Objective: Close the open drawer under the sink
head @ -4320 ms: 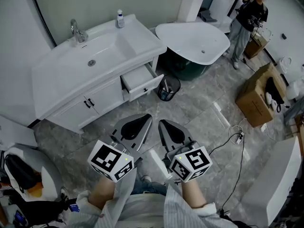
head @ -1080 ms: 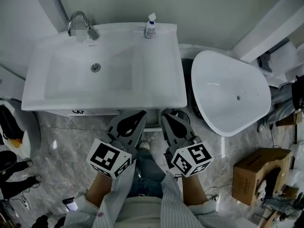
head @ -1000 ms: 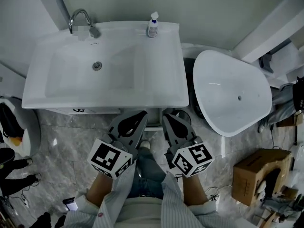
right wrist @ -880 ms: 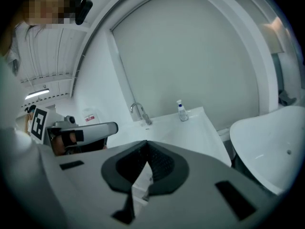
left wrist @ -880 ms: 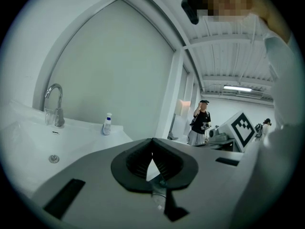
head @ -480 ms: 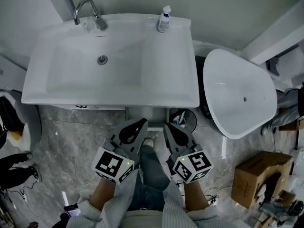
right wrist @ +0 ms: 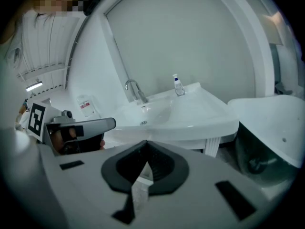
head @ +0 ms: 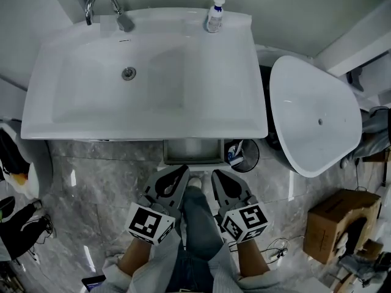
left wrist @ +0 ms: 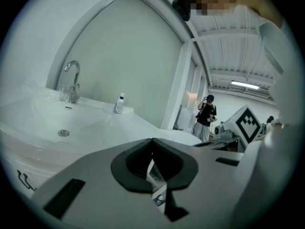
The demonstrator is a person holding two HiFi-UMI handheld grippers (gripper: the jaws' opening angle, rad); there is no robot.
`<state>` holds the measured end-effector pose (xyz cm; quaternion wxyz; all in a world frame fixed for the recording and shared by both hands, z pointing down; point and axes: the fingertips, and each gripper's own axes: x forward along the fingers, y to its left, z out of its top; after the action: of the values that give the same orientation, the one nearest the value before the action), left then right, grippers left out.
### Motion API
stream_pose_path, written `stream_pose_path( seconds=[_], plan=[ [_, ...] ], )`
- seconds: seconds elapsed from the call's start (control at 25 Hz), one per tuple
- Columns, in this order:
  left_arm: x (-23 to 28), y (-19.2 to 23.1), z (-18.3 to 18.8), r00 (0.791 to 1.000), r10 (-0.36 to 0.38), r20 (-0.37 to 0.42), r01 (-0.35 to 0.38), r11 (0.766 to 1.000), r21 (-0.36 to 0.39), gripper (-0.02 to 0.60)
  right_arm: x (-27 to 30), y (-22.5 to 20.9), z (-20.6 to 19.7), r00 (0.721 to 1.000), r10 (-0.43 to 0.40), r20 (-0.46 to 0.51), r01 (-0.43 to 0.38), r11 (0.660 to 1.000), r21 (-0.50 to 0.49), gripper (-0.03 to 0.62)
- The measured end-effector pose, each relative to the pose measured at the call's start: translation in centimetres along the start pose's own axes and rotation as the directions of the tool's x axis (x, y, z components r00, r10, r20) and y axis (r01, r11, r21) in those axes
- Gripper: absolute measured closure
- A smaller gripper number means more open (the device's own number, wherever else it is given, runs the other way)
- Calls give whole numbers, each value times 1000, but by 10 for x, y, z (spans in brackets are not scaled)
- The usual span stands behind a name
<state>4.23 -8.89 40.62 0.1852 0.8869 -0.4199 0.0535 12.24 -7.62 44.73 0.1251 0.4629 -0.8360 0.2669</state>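
The white sink vanity (head: pixel 146 112) fills the top of the head view. Its open drawer (head: pixel 192 151) juts out from under the counter's front edge, right of centre, and looks empty. Both grippers hover over the grey marble floor just in front of the drawer, apart from it. My left gripper (head: pixel 181 172) is shut, with its jaws meeting at the tip (left wrist: pixel 152 140). Beside it my right gripper (head: pixel 217 176) is also shut (right wrist: pixel 145 142) and holds nothing. From both gripper views the basin (left wrist: pixel 62 128) (right wrist: pixel 157 116) shows ahead and above; the drawer is hidden behind the jaws.
A white bathtub (head: pixel 314 118) stands right of the vanity, with a black waste bin (head: pixel 243 154) between them. A soap bottle (head: pixel 214 14) and a faucet (head: pixel 104 5) sit at the counter's back. A cardboard box (head: pixel 339 221) lies at the lower right. A person (left wrist: pixel 207 116) stands far off.
I have come from an angled, distant spot to stand square in front of the vanity. The open drawer now lies straight ahead of both grippers, which stay shut.
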Motion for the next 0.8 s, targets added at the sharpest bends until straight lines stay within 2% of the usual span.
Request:
stream_pose_path(
  seconds=[0.32,0.8],
  plan=[
    [2,13,-63,999,6,-47,-6,1000,2,566,22,-16,-50,999,-51,-14,51,999,0,583],
    [12,19,-135,991,-20,-132,22,1000,20,566,38,-34,-112,996,-89,4,89,996,-3,583]
  ],
)
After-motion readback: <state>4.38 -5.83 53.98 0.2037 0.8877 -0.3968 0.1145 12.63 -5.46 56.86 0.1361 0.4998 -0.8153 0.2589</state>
